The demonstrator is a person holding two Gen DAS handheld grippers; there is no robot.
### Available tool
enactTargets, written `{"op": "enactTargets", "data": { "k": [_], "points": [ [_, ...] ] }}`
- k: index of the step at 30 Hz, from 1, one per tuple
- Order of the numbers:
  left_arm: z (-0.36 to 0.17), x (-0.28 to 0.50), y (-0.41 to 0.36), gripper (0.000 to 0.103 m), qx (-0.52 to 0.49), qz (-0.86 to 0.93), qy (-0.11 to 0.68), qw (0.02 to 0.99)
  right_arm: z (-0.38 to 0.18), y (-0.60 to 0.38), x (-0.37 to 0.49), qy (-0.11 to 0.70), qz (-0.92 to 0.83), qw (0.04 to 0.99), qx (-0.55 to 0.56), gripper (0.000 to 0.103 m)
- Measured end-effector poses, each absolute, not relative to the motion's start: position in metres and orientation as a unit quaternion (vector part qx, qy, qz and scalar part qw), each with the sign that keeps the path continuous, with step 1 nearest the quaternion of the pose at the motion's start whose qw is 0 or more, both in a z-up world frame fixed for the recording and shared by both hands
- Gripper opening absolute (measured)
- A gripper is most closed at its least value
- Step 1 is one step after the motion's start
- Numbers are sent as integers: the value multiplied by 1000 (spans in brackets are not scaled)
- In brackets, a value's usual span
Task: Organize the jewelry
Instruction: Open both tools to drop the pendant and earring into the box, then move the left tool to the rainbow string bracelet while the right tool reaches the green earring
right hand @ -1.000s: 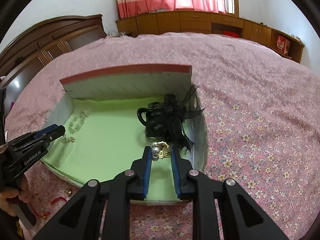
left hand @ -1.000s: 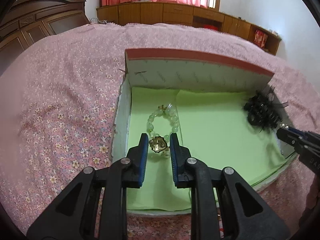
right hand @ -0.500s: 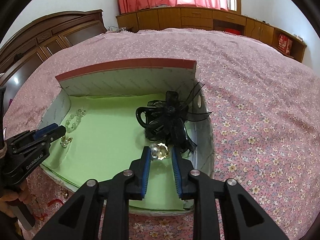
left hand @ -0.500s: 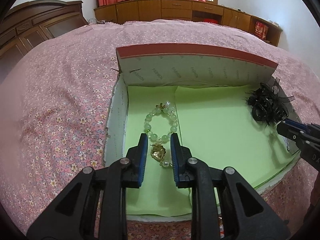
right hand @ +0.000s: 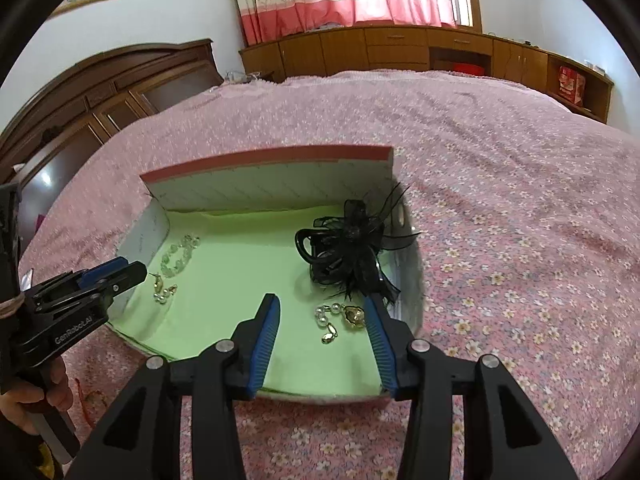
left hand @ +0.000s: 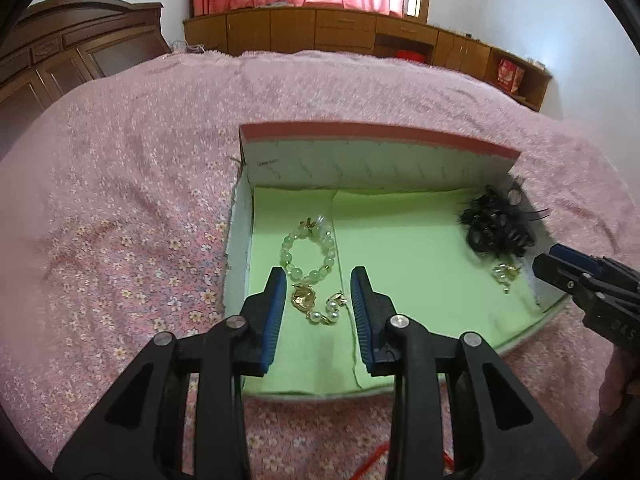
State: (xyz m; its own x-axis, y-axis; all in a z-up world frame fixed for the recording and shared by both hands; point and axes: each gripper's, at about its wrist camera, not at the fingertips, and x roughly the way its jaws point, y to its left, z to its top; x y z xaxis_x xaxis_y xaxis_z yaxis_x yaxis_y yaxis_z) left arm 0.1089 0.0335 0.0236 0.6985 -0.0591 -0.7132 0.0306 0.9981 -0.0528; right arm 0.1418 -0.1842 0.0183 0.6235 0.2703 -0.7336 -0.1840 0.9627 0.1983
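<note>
A shallow box with a green lining [left hand: 400,264] lies on the bed. In the left wrist view my left gripper [left hand: 319,285] is open over the box's near left part, and a gold and pearl earring [left hand: 316,306] lies on the lining between its fingers, beside a pale green bead bracelet [left hand: 308,250]. In the right wrist view my right gripper [right hand: 322,312] is open near the box's right wall, and a second gold and pearl earring [right hand: 340,316] lies between its fingers, below a black feathered hair clip [right hand: 352,252].
The box's back wall [left hand: 376,160] stands upright with a red top edge. The pink flowered bedspread [left hand: 120,208] surrounds the box. Wooden cabinets [left hand: 344,36] and a dark headboard [left hand: 60,56] stand beyond the bed. A red cord [left hand: 376,456] lies near the box's front.
Both grippers were shut on an earring each. Both have opened, and the earrings now lie on the green lining. Both grippers have pulled back a little.
</note>
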Motion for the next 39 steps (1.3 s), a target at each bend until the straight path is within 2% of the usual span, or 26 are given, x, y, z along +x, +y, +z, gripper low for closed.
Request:
{"op": "enactTargets", "data": {
  "k": [16,39],
  "points": [
    [47,54,64,26,-51,-28,380,923,50,-193,87,383,141,910,75,48],
    [3,8,70,26,-31,-29,452,891,24,-186,22,430,151,888,59,48]
  ]
}}
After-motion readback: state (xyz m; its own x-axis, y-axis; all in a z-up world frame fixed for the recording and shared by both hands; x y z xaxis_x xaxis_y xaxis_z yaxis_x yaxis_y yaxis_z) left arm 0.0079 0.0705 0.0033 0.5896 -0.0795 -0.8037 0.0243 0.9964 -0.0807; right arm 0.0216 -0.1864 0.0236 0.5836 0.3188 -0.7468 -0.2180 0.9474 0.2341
